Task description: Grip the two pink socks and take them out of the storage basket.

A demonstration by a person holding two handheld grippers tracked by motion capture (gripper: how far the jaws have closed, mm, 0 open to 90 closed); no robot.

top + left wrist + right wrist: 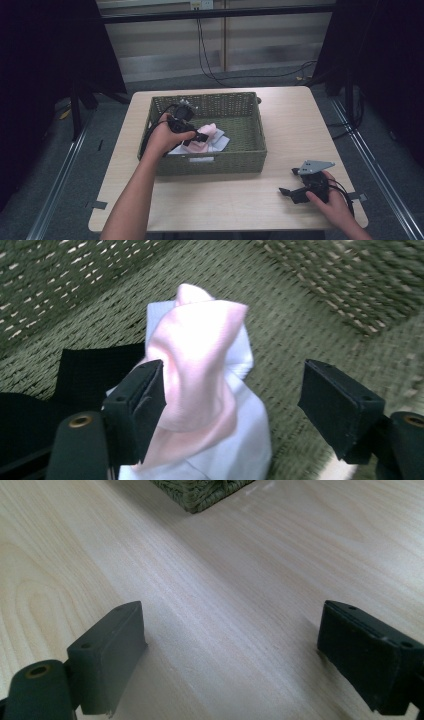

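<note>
The left tool (232, 405), jaws wide, straddles a soft pink folded cloth (197, 370) inside the woven green basket (310, 320); closing comes next.

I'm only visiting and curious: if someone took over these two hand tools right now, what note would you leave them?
Left gripper: open, inside the woven basket, jaws either side of the pink cloth, which lies on a white cloth.
Right gripper: open, holding nothing, over the bare wooden table right of the basket.
Done: nothing gripped yet.
Left: probably close on the pink cloth and lift it.
</note>
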